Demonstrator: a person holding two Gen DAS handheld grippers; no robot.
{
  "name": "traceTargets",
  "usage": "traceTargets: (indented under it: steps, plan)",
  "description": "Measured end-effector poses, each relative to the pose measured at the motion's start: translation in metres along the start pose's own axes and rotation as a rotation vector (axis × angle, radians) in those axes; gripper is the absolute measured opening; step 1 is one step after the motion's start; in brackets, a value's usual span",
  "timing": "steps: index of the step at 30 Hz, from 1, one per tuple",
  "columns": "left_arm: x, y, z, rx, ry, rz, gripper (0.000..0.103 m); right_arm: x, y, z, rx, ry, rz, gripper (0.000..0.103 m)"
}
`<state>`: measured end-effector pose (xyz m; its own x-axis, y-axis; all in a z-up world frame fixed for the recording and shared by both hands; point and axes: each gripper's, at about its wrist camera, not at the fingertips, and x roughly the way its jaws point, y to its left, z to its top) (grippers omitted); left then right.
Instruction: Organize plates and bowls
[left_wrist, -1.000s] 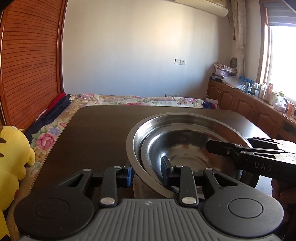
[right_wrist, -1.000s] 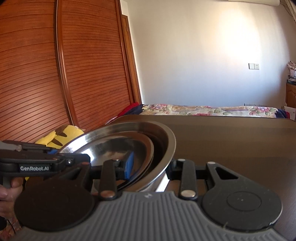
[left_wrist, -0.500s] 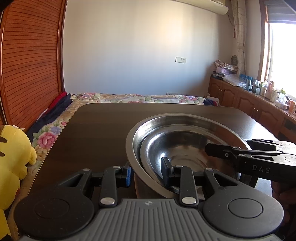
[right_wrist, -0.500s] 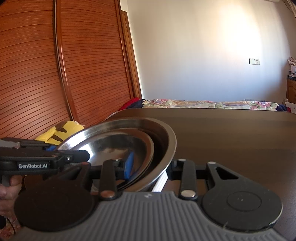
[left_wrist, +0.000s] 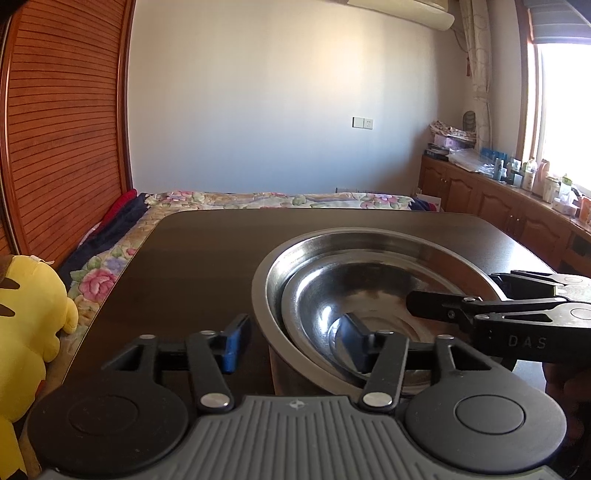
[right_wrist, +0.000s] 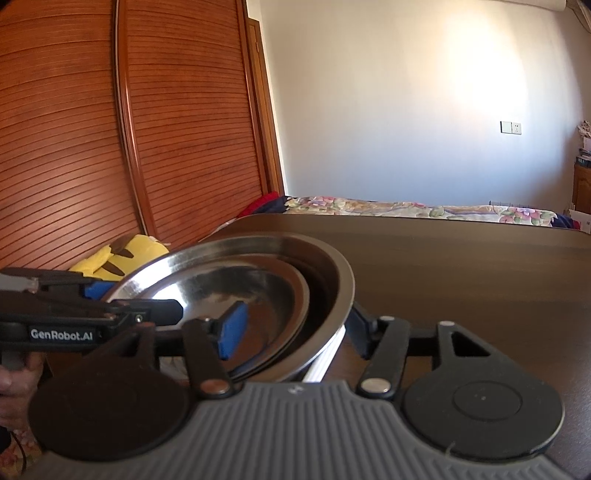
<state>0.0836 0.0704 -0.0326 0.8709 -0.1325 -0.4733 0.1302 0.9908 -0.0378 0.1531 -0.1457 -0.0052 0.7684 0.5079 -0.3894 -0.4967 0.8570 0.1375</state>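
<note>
Two steel bowls are nested: a large outer bowl (left_wrist: 369, 238) (right_wrist: 328, 273) with a smaller inner bowl (left_wrist: 325, 295) (right_wrist: 266, 284) inside it. They are over the near right part of a dark wooden table (left_wrist: 207, 258). My left gripper (left_wrist: 295, 341) is shut on their near-left rim, blue pad outside and the other finger inside. My right gripper (right_wrist: 295, 332) is shut on the opposite rim, blue pad inside. Each gripper also shows in the other's view, the right gripper (left_wrist: 480, 317) and the left gripper (right_wrist: 110, 317). Whether the bowls touch the table is hidden.
A yellow plush toy (left_wrist: 29, 314) (right_wrist: 118, 254) lies off the table's left edge. A floral bed (left_wrist: 277, 199) runs behind the table's far edge. A slatted wooden wardrobe (right_wrist: 110, 147) stands on the left. Low cabinets (left_wrist: 517, 214) with bottles line the right wall under the window.
Both grippers keep their hold on the bowls. The right wrist view has shifted slightly, with the bowls staying fixed between the fingers.
</note>
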Motion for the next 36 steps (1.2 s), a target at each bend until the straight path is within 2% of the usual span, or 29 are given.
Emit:
traceTargets:
  steps: [5,8,11,22,25,27,31,36]
  plan:
    - [0.000,0.001,0.000,-0.009,0.001,0.018,0.076,-0.004,-0.001,0.001,-0.007,-0.007,-0.015,0.064]
    - [-0.002,0.000,0.001,-0.012,-0.005,0.031,0.086,-0.007,-0.002,0.001,-0.008,-0.015,-0.027,0.069]
    - [-0.006,-0.001,0.001,-0.009,-0.014,0.045,0.090,-0.013,-0.004,0.003,-0.006,-0.035,-0.038,0.077]
    - [-0.021,-0.005,0.013,-0.002,-0.049,0.070,0.102,-0.041,-0.012,0.014,-0.012,-0.118,-0.087,0.093]
    - [-0.028,-0.009,0.017,-0.001,-0.064,0.074,0.103,-0.051,-0.014,0.016,-0.019,-0.135,-0.102,0.097]
    - [-0.033,-0.013,0.020,0.004,-0.076,0.075,0.103,-0.058,-0.013,0.018,-0.024,-0.150,-0.113,0.103]
    - [-0.045,-0.022,0.025,0.017,-0.099,0.078,0.103,-0.072,-0.015,0.022,-0.033,-0.171,-0.134,0.103]
    - [-0.057,-0.035,0.033,0.040,-0.124,0.072,0.103,-0.089,-0.017,0.030,-0.032,-0.181,-0.200,0.103]
